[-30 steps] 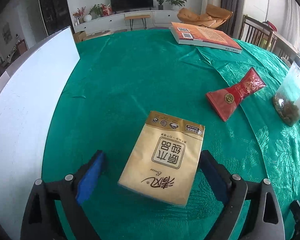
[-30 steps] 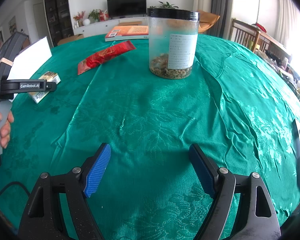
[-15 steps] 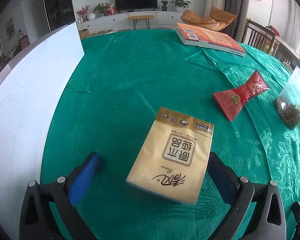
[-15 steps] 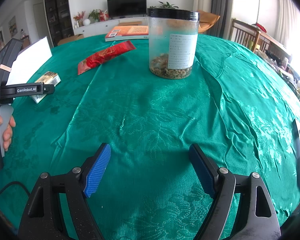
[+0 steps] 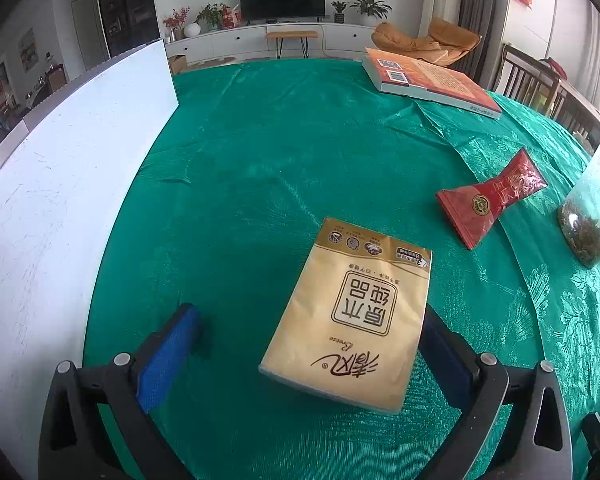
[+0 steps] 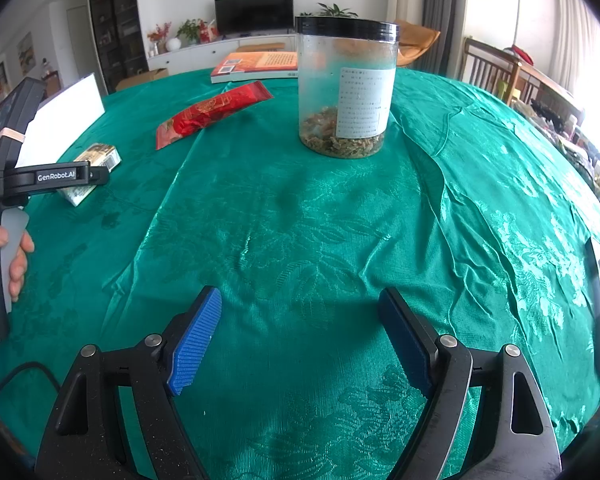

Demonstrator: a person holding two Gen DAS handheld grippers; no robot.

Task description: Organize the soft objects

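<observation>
I see a green tablecloth (image 5: 284, 168) in a living room. One tissue pack (image 5: 352, 312), one red pouch (image 5: 488, 200), one jar (image 6: 346, 88), one book (image 5: 428, 80). Both the left gripper (image 5: 306, 332) and the right gripper (image 6: 300, 336) stand apart, clamping nothing.

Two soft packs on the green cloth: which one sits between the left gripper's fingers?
The tan tissue pack, lying flat between the open left gripper. The red foil pouch lies farther off, toward the clear jar.
</observation>
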